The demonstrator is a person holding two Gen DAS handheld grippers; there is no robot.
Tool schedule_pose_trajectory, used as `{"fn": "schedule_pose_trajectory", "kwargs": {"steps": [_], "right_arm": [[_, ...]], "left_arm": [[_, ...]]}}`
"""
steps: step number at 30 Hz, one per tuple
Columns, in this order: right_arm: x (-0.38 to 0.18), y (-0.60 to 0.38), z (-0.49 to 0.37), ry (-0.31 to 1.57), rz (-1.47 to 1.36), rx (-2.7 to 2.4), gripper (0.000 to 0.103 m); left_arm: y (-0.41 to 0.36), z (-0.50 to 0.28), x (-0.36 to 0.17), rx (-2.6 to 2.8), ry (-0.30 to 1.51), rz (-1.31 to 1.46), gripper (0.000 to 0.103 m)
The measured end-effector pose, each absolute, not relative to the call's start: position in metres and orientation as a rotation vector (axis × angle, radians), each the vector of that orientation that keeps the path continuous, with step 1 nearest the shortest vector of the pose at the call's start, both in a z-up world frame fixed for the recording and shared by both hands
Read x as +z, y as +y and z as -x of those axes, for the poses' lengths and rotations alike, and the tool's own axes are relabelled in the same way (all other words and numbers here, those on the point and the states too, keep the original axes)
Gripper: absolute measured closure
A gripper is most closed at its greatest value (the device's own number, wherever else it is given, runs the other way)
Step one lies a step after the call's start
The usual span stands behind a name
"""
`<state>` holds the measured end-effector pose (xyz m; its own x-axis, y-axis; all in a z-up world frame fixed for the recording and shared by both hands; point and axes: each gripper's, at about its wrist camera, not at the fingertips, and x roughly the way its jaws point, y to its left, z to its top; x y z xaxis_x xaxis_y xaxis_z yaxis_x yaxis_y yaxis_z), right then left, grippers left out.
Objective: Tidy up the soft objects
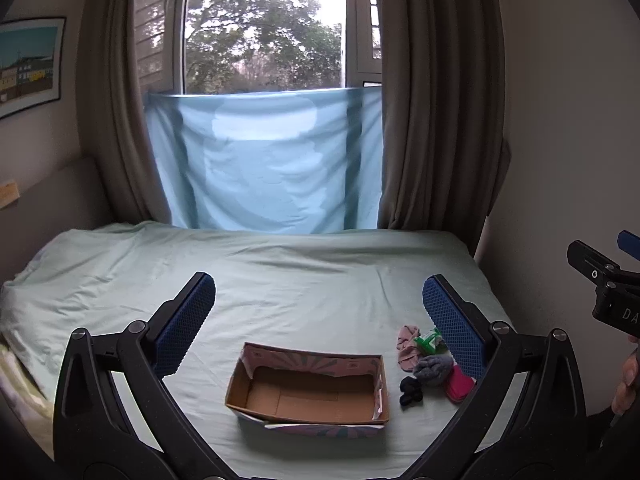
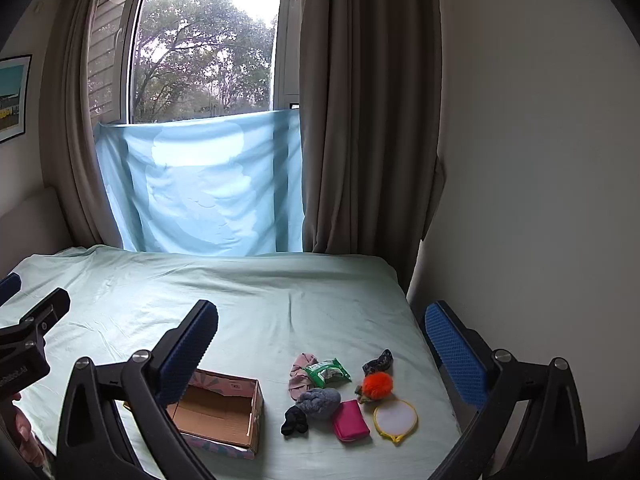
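An empty cardboard box sits on the bed. To its right lies a cluster of small items: a pink sock, a green wipes pack, a grey fluffy scrunchie, a black scrunchie, a pink pouch, an orange pompom, a dark patterned scrunchie and a yellow-rimmed round mirror. My left gripper hovers open above the box. Also open, my right gripper hangs above the cluster. Neither holds anything.
The pale green bed sheet stretches back to a blue cloth hung under the window between brown curtains. A white wall borders the bed's right edge. A hand grips the right tool's handle.
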<state>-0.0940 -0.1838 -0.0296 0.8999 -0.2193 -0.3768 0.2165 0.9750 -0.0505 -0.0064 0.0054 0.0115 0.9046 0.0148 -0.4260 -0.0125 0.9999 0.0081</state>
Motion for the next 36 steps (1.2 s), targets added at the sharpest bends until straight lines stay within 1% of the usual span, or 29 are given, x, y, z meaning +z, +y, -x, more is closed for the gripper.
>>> {"fn": "schedule_pose_trajectory", "kwargs": {"steps": [36], "right_arm": [[-0.028,-0.173,0.098,0.369,0.011,-0.226,0.000]], "left_arm": [[0.008,0.013,0.013,0.012,0.390,-0.012,0.000]]}}
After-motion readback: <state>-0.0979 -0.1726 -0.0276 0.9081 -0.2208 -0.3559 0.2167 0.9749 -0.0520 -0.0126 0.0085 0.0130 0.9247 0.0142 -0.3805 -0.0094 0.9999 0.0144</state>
